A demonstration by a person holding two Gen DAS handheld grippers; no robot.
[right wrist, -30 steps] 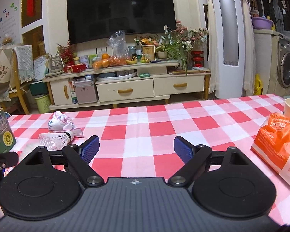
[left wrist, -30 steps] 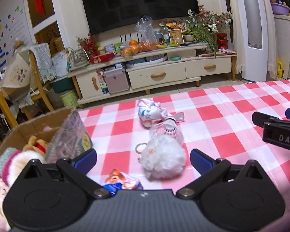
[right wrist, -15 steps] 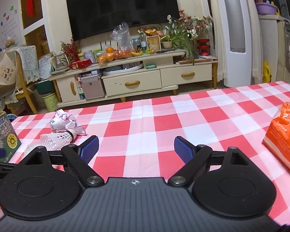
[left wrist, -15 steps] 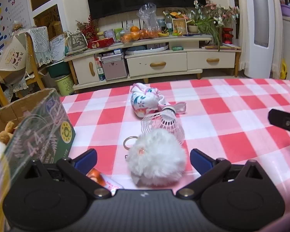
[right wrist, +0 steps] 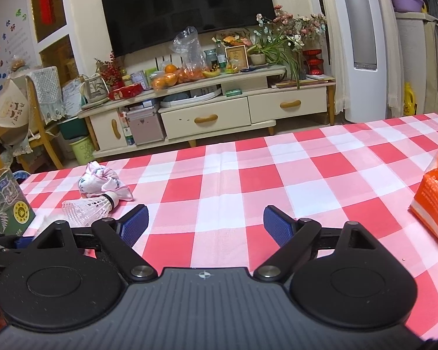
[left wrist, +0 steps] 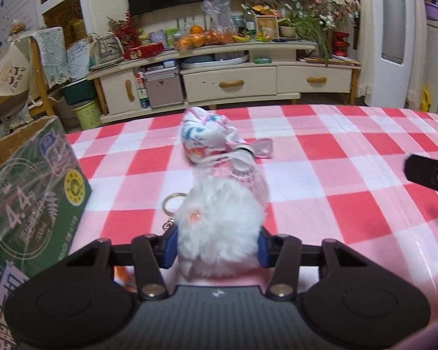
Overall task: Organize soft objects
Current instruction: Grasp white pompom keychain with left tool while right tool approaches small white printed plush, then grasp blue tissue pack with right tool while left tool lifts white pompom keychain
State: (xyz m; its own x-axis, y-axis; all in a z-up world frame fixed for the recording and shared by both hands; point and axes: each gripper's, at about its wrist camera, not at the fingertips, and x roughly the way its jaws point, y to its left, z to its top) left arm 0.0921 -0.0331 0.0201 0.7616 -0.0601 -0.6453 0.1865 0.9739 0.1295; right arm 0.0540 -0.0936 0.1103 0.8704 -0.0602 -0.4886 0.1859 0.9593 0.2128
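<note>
A white fluffy pom-pom keychain (left wrist: 219, 227) lies on the red-checked tablecloth (left wrist: 350, 175), and my left gripper (left wrist: 217, 246) is shut on its sides with both blue pads pressed into the fur. Its metal ring (left wrist: 172, 201) sticks out to the left. Just behind it lie a white shuttlecock (left wrist: 242, 175) and a bundled floral cloth (left wrist: 204, 138); both also show in the right wrist view, the shuttlecock (right wrist: 87, 207) and the cloth (right wrist: 100, 182). My right gripper (right wrist: 206, 226) is open and empty above the cloth-covered table.
A cardboard box (left wrist: 35, 192) with green print stands at the left table edge; it also shows in the right wrist view (right wrist: 5, 201). An orange packet (right wrist: 435, 198) lies at the right. My right gripper's finger (left wrist: 429, 172) shows at the right of the left wrist view.
My left gripper has moved forward over the pom-pom and closed on it. The right gripper has stayed open, its view shifting slightly.
</note>
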